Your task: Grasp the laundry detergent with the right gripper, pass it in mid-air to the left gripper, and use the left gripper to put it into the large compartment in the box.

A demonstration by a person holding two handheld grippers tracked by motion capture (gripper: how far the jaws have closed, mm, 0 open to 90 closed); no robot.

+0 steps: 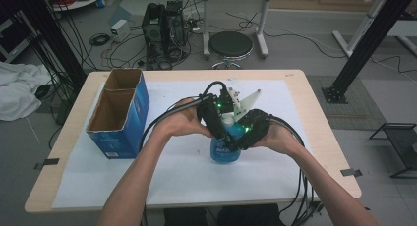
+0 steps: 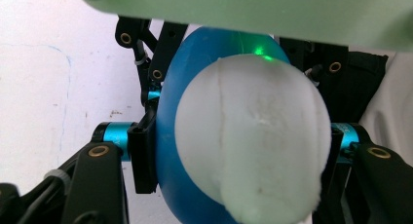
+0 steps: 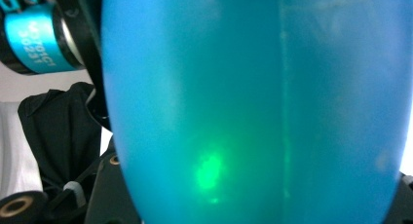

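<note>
At mid-table, the right gripper [image 1: 244, 132] pinches the blue bottle [image 1: 225, 150] by its body, probably steadying it upright. The left gripper [image 1: 222, 119] clamps its white cap [image 2: 251, 141], likely to twist it.

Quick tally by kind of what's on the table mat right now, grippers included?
Blue bottle with white cap: 1
Blue cardboard box, open top, two compartments: 1
Handheld grippers, left gripper and right gripper, both shut on the bottle: 2
Total: 4

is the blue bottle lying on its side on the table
No, the blue bottle stands upright on the white sheet, with the left gripper and right gripper closed around it.
</note>
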